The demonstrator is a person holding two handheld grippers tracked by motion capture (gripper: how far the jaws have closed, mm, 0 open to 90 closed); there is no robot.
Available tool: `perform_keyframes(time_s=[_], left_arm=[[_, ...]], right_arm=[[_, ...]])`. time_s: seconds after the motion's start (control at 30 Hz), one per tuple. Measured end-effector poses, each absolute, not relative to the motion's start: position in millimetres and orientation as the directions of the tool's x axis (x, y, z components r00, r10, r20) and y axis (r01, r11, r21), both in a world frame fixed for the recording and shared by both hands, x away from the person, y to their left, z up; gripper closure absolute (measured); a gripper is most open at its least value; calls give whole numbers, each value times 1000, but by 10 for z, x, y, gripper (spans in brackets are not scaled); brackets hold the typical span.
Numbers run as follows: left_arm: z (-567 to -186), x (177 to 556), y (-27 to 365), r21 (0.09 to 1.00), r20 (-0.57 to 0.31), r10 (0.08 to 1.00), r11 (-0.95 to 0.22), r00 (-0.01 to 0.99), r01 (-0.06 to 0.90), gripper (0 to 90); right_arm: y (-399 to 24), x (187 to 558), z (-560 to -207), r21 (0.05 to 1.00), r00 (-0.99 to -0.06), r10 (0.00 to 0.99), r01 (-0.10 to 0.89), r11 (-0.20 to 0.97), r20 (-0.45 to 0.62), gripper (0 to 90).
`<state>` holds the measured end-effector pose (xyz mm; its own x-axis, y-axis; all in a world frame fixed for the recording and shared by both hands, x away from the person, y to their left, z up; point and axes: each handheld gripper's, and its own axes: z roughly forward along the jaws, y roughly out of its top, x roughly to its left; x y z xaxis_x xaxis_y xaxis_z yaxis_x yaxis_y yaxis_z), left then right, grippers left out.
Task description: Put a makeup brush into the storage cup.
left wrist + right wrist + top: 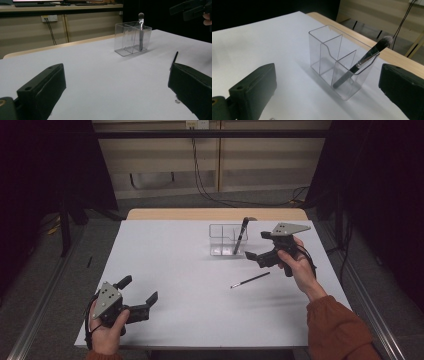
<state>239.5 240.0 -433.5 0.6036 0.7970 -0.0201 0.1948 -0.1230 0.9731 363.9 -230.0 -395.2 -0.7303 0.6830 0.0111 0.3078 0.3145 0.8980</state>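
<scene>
Nearest, the left gripper [141,293], matte black and blocky, is held low over the smooth white table [165,270], jaws spread and empty; well short of the clear plastic organizer [227,240] a thin dark brush [250,280] lies flat; beside the organizer the right gripper [256,247] hovers, jaws spread, empty; a soft-tipped makeup brush [362,61] leans in its end compartment.

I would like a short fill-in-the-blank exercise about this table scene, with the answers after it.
1. The brush stands tilted inside the clear ____.
2. The thin brush lies flat on the ____.
3. The jaws of the right gripper are ____.
4. The left gripper holds ____.

Missing words: organizer; table; open; nothing
</scene>
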Motion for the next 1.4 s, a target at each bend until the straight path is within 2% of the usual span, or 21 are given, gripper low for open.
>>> perform_keyframes(time_s=[0.17,0.23,0.33,0.7,0.87,1.1,1.23,1.4], left_arm=[[-4336,2391,2403,973,-21,797,-122,603,195,13],[-4338,2395,2408,973,-23,799,-121,601,198,13],[-4339,2395,2411,973,-22,800,-122,600,198,13],[-4339,2398,2405,973,-20,799,-124,601,197,13],[-4337,2393,2406,972,-18,798,-126,603,197,13],[-4337,2395,2402,971,-13,797,-133,604,196,13],[-4337,2395,2405,972,-15,797,-130,604,196,13],[-4335,2394,2398,971,-15,797,-133,603,200,13]], right_arm=[[-2261,3703,-3939,849,-750,661,351,394,3,7],[-2252,3727,-3940,826,-750,661,367,428,-8,42],[-2236,3765,-3954,786,-768,640,393,476,-3,30],[-2176,3861,-3986,654,-831,557,434,620,23,62],[-2128,3885,-4025,577,-856,517,439,689,34,64],[-2047,3900,-4028,518,-889,457,403,755,25,48],[-1991,3920,-4048,500,-903,427,390,774,43,121],[-1917,3962,-4134,420,-903,426,409,810,57,93]])
